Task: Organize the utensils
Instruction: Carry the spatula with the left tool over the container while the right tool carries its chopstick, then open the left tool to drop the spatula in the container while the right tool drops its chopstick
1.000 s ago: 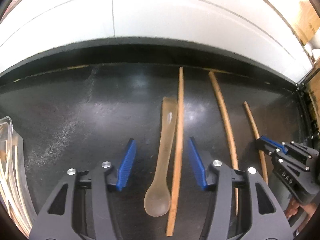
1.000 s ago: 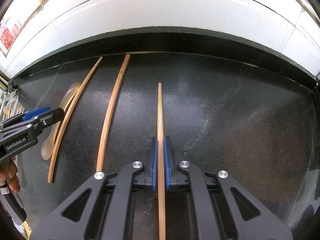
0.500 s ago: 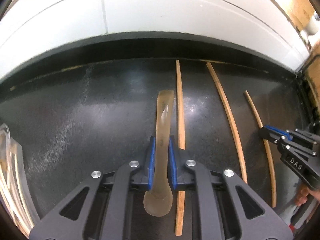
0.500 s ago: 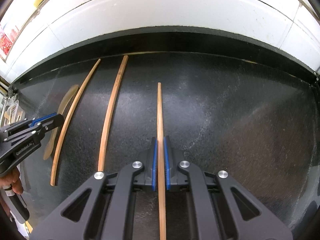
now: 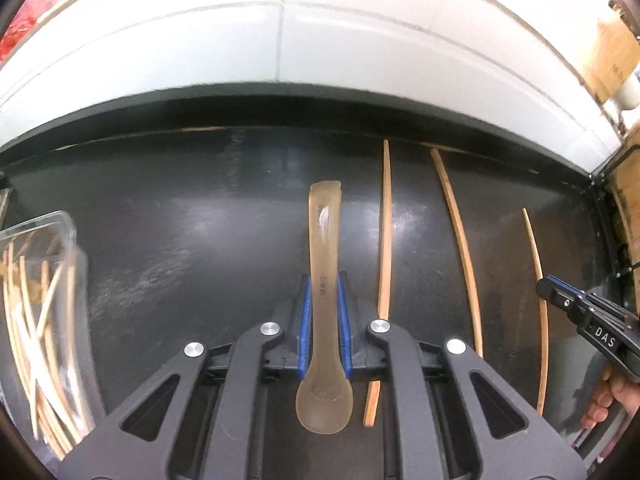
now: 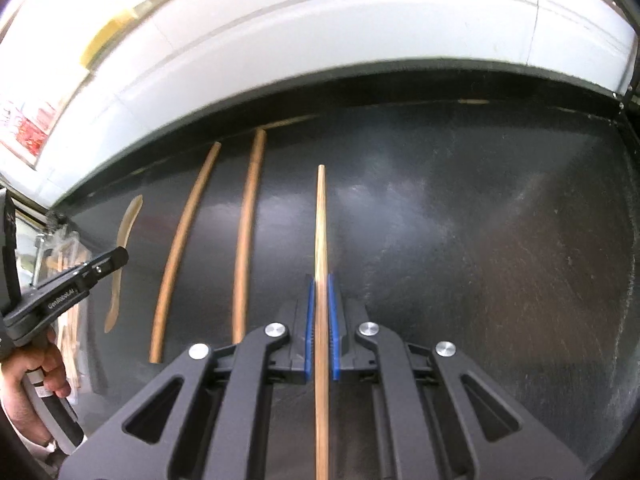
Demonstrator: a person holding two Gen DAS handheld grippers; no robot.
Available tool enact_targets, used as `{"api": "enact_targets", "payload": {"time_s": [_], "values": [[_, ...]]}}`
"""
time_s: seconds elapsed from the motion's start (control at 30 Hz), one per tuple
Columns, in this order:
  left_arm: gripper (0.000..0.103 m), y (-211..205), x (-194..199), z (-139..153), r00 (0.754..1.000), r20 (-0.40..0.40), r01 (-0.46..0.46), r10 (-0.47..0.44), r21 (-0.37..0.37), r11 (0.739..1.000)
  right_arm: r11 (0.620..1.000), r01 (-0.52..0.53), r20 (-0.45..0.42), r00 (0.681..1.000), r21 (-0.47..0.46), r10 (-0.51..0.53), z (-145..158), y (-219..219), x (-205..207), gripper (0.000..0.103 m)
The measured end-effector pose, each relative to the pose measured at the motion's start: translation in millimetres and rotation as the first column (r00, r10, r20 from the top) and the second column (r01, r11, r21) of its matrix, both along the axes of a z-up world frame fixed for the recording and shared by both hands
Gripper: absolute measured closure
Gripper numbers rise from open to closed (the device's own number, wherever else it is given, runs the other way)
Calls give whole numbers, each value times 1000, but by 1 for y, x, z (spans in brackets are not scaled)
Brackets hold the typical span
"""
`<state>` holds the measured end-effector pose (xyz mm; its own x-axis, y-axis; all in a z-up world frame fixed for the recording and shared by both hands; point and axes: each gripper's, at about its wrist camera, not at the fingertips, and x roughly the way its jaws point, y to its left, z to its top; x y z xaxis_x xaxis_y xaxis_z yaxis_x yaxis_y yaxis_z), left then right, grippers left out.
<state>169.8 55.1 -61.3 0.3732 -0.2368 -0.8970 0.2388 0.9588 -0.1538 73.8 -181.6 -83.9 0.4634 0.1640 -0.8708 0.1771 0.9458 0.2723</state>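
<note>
My left gripper (image 5: 324, 292) is shut on a translucent tan spoon (image 5: 323, 248), bowl toward the camera, held above the black counter (image 5: 180, 248). My right gripper (image 6: 320, 292) is shut on a wooden chopstick (image 6: 321, 220) that points away from me. Two more chopsticks lie on the counter between the grippers: one (image 5: 385, 232) just right of the spoon, another (image 5: 460, 240) further right; they also show in the right wrist view (image 6: 180, 248) (image 6: 246, 232). The held chopstick shows at the far right of the left wrist view (image 5: 538, 280).
A clear container (image 5: 44, 320) with several chopsticks inside stands at the left. A white tiled wall (image 5: 280, 60) runs along the back edge of the counter. A metal frame edge (image 5: 600, 200) and cardboard boxes are on the right.
My left gripper closed on the spoon, lifted it and moved it left, away from the nearest chopstick. The clear container has come further into view. My right gripper still holds its chopstick.
</note>
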Motion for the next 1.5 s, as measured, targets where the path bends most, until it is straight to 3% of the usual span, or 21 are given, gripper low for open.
{"api": "enact_targets", "payload": {"time_s": [0.17,0.33,0.63,0.8,1.0,1.17,1.5], "values": [[91,35,-24,32,999,40,3,-5,31,1000,999,-39,54,998,29,37,33,27,-8,96],[91,85,-47,60,996,75,-50,47,28,998,992,-103,92,991,77,95,55,75,-8,96],[91,191,-79,96,976,131,-179,174,27,983,950,-271,140,958,153,251,86,197,-1,96],[91,247,-90,99,964,133,-237,231,32,971,921,-367,159,925,135,345,98,268,-8,96],[91,291,-98,86,961,111,-260,254,44,965,900,-423,121,904,109,410,86,339,-12,96],[91,316,-98,81,964,100,-250,246,24,968,910,-404,125,911,95,392,86,363,-4,96],[91,328,-87,72,983,87,-163,162,-5,987,933,-354,104,932,68,346,76,390,7,96]]}}
